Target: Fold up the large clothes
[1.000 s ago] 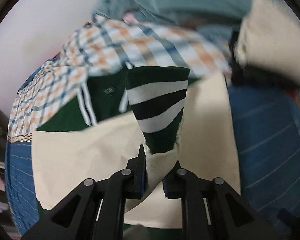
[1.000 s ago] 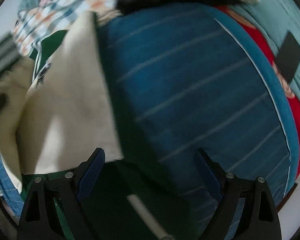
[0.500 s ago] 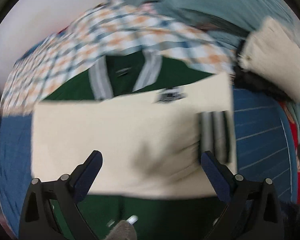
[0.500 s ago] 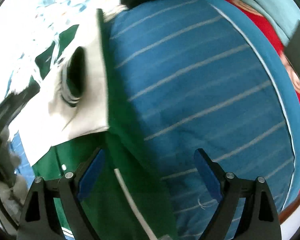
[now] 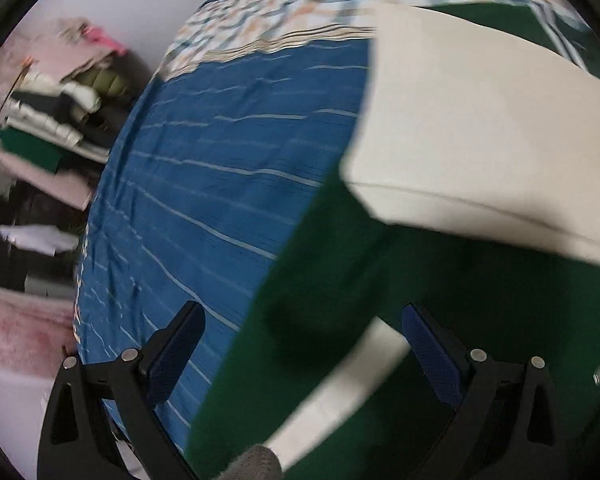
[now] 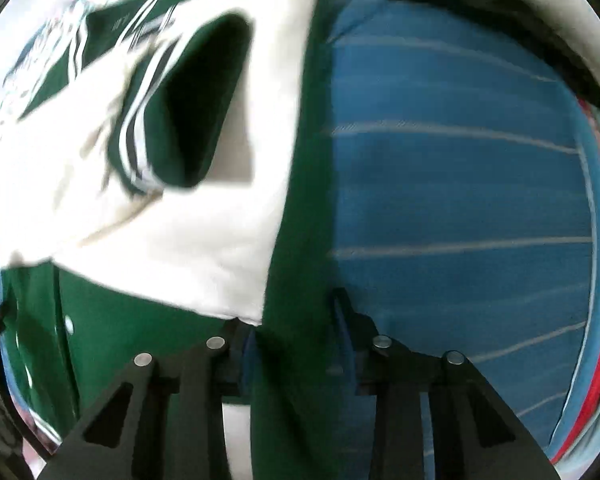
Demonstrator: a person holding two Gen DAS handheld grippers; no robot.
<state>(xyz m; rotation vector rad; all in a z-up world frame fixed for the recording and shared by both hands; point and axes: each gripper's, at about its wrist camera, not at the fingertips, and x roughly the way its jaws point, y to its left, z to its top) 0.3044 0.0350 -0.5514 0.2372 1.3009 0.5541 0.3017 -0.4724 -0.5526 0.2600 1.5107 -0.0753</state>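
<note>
With both cream sleeves (image 5: pixel 480 128) already laid across the green jacket (image 6: pixel 296 216) on the bed (image 5: pixel 228 168), its hem is pinched by the right gripper (image 6: pixel 296 344) while the left gripper (image 5: pixel 300 344) is spread, the lengthwise fold being left.

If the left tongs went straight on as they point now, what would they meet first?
Most likely the green jacket lying between the open left tongs, with its folded cream sleeve just beyond; motion blur leaves depth unclear.
</note>
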